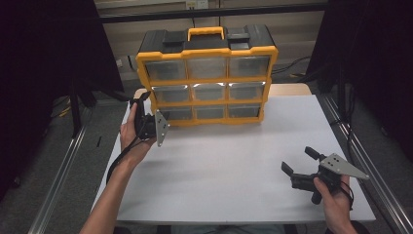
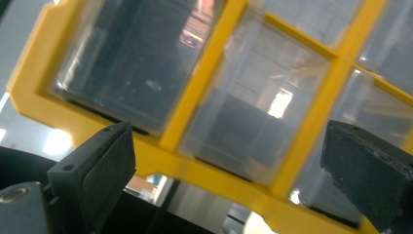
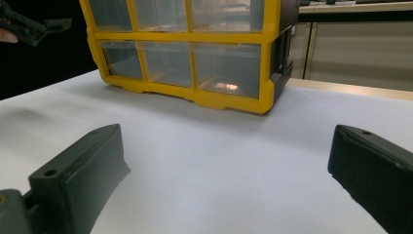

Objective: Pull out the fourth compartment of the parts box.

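A yellow and black drawer cabinet (image 1: 207,50) with several clear drawers stands at the back middle of the white table (image 1: 219,165). My left gripper (image 1: 148,116) is held up against the cabinet's lower left corner. In the left gripper view it (image 2: 229,141) is open, with the yellow frame (image 2: 170,161) and two clear drawer fronts very near between its jaws; I cannot tell if it touches them. My right gripper (image 1: 299,161) hovers open over the table's front right, holding nothing. In the right gripper view its (image 3: 226,139) jaws spread wide toward the cabinet (image 3: 265,63) farther off.
The cabinet carries a yellow handle (image 1: 206,32) on its black top. Metal rails (image 1: 358,161) run along both sides of the table, with dark floor beyond. The other hand's gripper (image 3: 30,24) appears at the top left of the right gripper view.
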A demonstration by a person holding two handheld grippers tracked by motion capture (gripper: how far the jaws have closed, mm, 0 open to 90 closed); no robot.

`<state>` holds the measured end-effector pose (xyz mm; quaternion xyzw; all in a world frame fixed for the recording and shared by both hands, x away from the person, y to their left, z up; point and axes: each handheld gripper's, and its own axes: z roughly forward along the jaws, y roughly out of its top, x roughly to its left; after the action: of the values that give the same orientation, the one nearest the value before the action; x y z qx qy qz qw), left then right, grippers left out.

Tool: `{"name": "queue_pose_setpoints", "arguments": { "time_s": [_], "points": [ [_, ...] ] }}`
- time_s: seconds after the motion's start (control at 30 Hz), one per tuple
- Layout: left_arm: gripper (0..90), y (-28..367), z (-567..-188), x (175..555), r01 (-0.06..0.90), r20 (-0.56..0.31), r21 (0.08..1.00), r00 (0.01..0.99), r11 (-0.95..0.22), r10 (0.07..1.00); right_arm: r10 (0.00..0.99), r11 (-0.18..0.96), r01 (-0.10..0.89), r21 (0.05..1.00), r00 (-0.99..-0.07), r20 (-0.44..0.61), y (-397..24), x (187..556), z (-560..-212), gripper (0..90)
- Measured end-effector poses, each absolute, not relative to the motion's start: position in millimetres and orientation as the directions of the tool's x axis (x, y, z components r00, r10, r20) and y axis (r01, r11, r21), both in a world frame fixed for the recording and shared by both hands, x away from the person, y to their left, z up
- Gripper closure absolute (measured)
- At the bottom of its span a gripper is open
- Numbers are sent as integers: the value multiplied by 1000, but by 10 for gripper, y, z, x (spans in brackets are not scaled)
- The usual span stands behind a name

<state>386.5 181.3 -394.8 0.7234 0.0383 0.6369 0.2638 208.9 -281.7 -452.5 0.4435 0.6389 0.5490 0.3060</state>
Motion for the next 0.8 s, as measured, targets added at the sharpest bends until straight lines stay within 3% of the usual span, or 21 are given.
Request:
{"name": "queue_pose_setpoints", "arguments": {
  "time_s": [0.07, 0.23, 0.67, 0.7, 0.8],
  "points": [
    [60, 1763, -3939, 3883, -293, 941, 337, 120, -895, 315, 902, 5, 226, 974, -422, 94, -2810, 2091, -4524, 0],
    [83, 1714, -3927, 3962, -324, 944, 330, 119, -887, 308, 902, 4, 226, 974, -422, 94, -2809, 2088, -4523, 0],
    [87, 1774, -3994, 4212, -277, 971, 234, 27, -932, 236, 904, 5, 237, 972, -417, 97, -2820, 2091, -4531, 0],
    [94, 1762, -4032, 4257, -324, 962, 266, 26, -908, 273, 904, 2, 238, 971, -415, 100, -2817, 2092, -4533, 0],
    [103, 1755, -4031, 4232, -291, 980, 192, 12, -937, 197, 903, 5, 237, 971, -419, 98, -2819, 2088, -4532, 0]
  ]
}}
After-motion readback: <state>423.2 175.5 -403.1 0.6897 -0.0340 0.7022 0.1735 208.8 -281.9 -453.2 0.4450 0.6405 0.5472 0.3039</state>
